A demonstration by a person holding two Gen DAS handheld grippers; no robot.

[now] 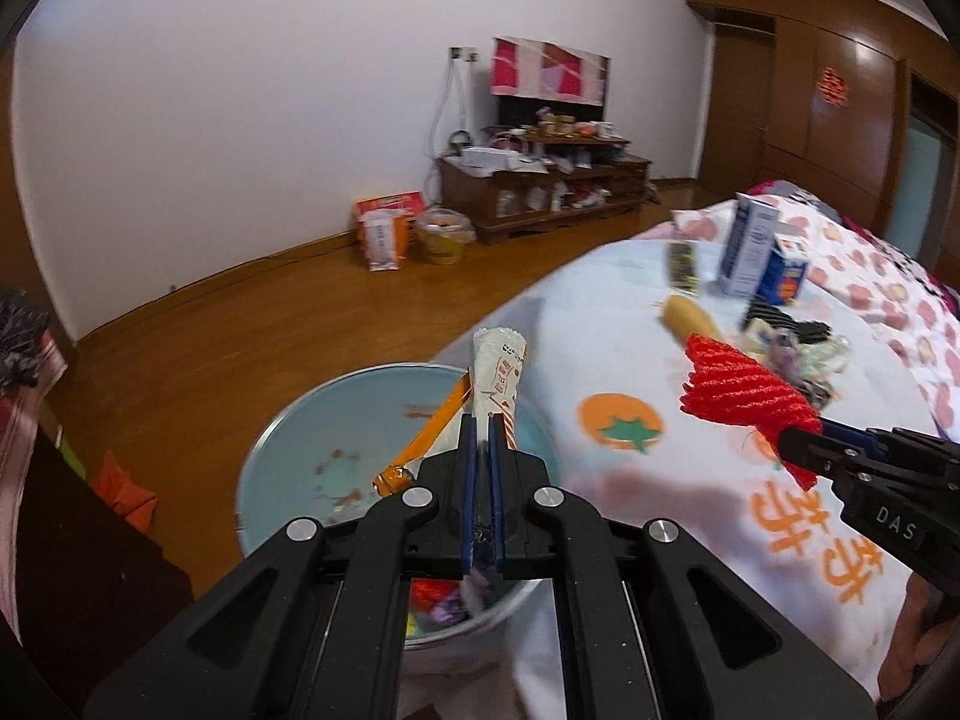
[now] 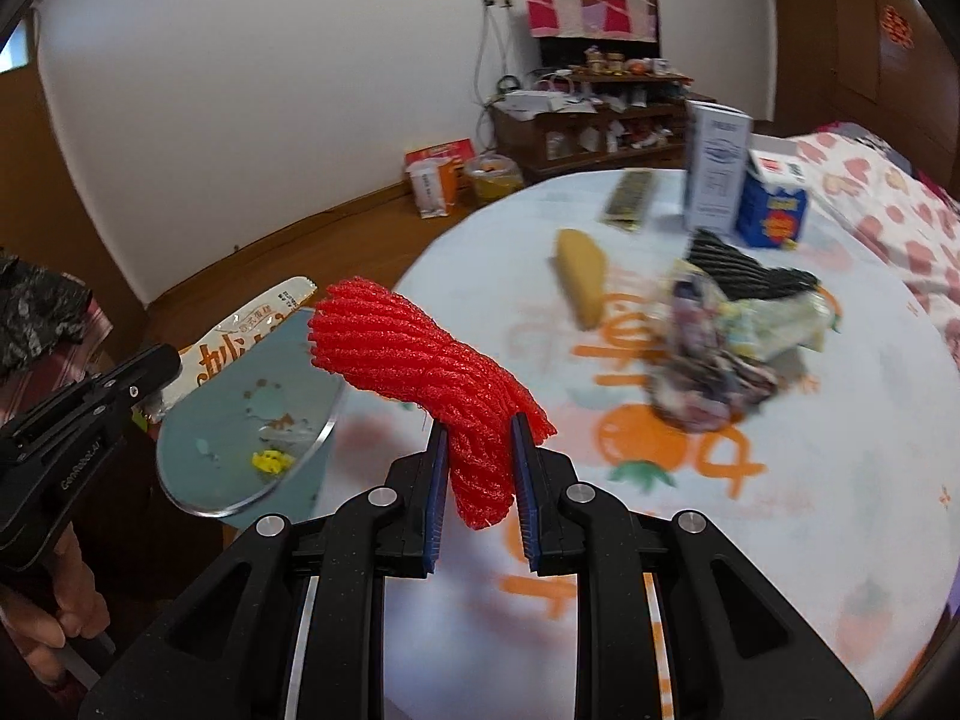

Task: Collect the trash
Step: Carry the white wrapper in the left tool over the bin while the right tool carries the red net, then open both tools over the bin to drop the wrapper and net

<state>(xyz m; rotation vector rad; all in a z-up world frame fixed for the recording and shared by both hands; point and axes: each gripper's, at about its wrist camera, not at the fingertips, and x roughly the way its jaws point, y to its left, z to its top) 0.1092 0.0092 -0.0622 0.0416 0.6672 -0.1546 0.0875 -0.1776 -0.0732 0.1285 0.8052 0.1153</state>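
My left gripper (image 1: 482, 420) is shut on a white snack wrapper (image 1: 497, 372) and holds it over a light-blue metal bin (image 1: 288, 438) beside the table; an orange strip (image 1: 429, 441) leans inside the bin. My right gripper (image 2: 480, 438) is shut on a red foam net sleeve (image 2: 420, 354) above the table's left edge, close to the bin (image 2: 240, 414). The sleeve also shows in the left wrist view (image 1: 747, 387). On the table lie a crumpled wrapper pile (image 2: 714, 354), a yellow packet (image 2: 582, 276) and a dark wrapper (image 2: 630, 198).
A round table with an orange-print cloth (image 2: 780, 510) also carries a white carton (image 2: 714, 168) and a blue carton (image 2: 774, 204). A bed with a patterned cover (image 2: 888, 204) lies at the right. A cluttered wooden cabinet (image 1: 540, 186) stands at the far wall.
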